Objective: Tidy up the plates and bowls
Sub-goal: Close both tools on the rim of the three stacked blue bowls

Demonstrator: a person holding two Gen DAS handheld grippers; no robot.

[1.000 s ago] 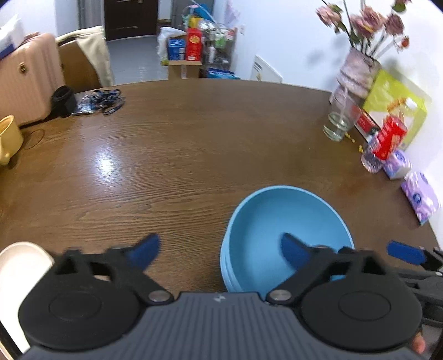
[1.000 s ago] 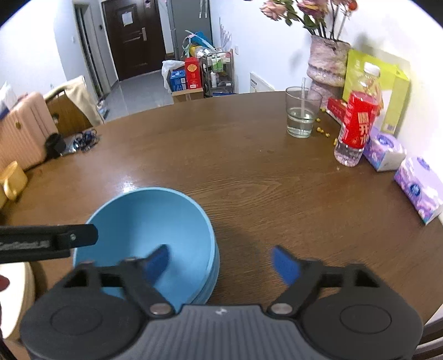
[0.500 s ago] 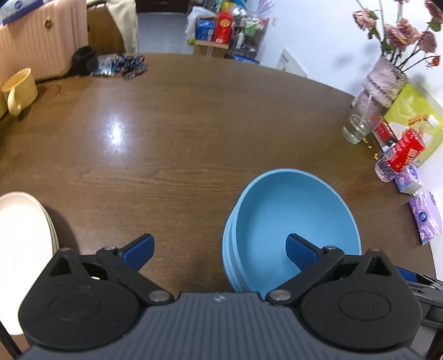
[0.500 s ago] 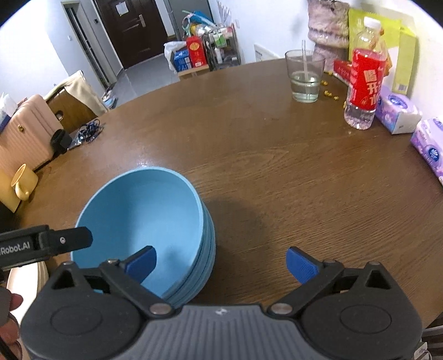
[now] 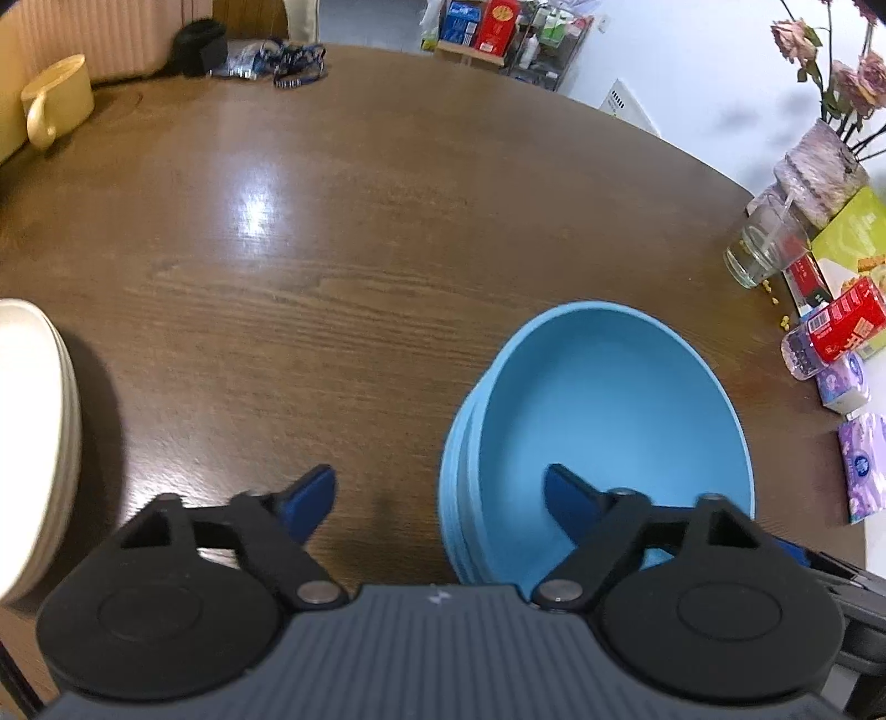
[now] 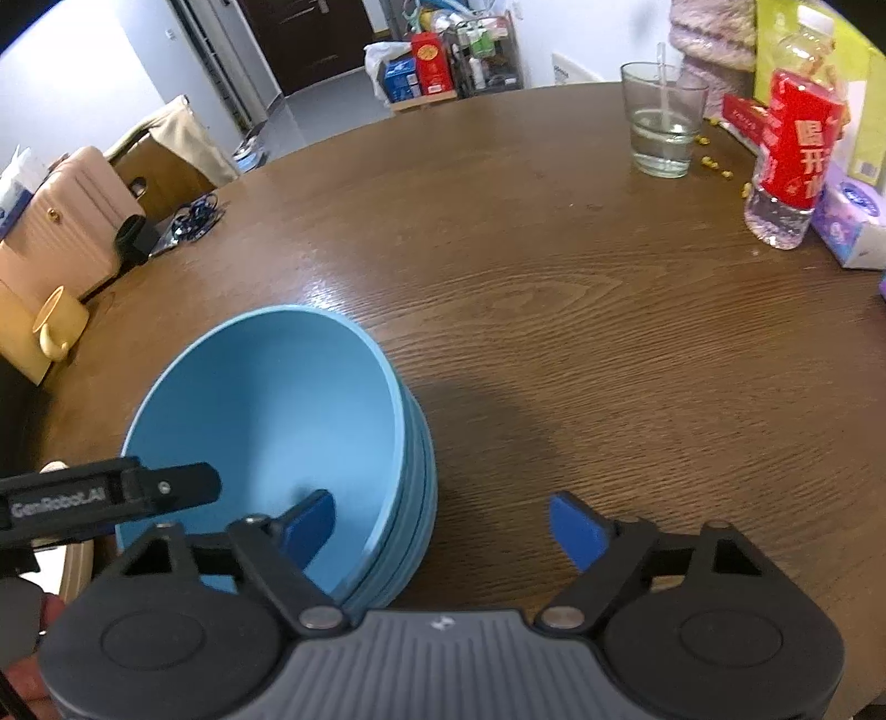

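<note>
Round wooden table (image 5: 343,232), dark brown, grain running crosswise, with a glare patch ahead of my left gripper (image 5: 440,495). A stack of blue bowls (image 5: 603,421) stands on it. My left gripper straddles the stack's left rim, one finger inside the top bowl, one outside over bare wood; its jaws are closing, and the pads are not seen pressing the rim. My right gripper (image 6: 443,523) straddles the right rim likewise, jaws closing. A stack of cream plates (image 5: 33,437) lies at far left of the left gripper. Far ahead and left: a yellow mug (image 6: 58,324) at the table edge. Ahead and right of the right gripper: a glass of water (image 6: 662,130), a red-labelled bottle (image 6: 794,160), tissue packs (image 6: 850,221). Beyond the table: a beige suitcase (image 6: 61,216), a dark door (image 6: 310,39), white walls.
</note>
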